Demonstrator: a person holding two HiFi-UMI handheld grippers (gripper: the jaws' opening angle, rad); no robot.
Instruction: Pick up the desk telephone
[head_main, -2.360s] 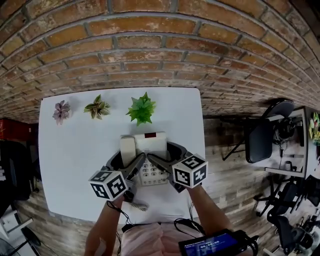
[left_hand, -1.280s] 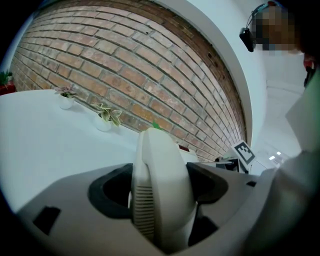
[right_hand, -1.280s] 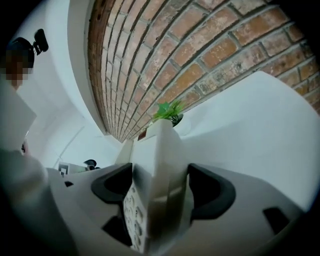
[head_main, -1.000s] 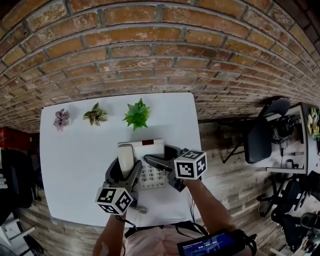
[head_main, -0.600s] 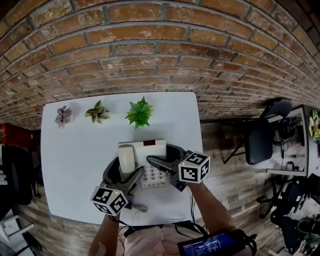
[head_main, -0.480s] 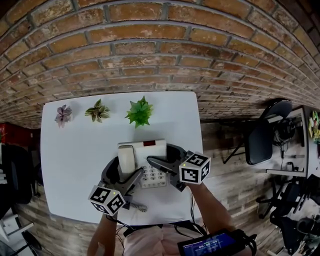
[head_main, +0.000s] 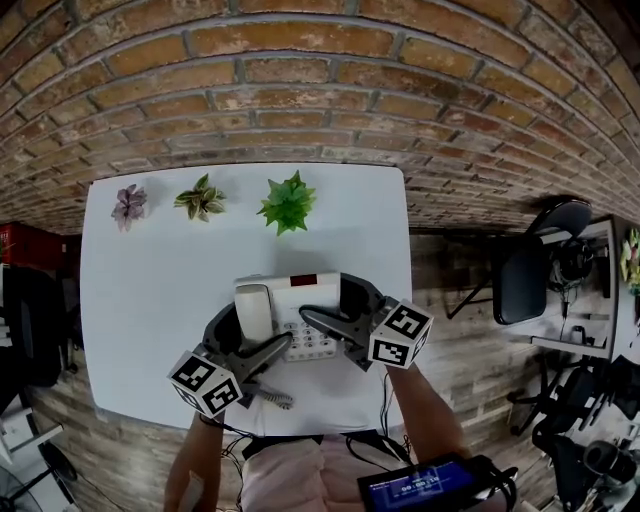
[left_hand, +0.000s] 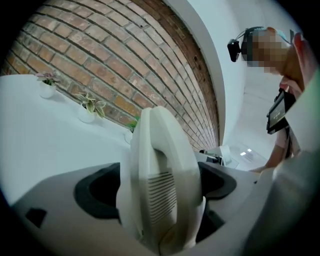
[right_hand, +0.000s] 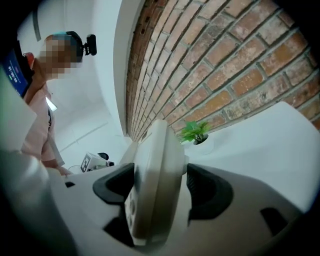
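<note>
Left tongs (head_main: 257, 328) just widened, loose round telephone (head_main: 297, 294); right tongs (head_main: 322, 302) clenched on it, near table edge (head_main: 400, 240).

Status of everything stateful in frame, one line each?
desk telephone: gripped at right edge; lifted or not, unclear.
handset: on its cradle.
left gripper: open, jaws just widened, handset between them.
right gripper: shut on desk telephone.
three potted plants: upright.

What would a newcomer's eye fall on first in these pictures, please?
The white desk telephone near the front edge of the white table, flanked by both grippers: the left gripper, jaws just opened wider, straddles its handset, and the right gripper clamps its right side. Behind stand three small potted plants along the brick wall.
</note>
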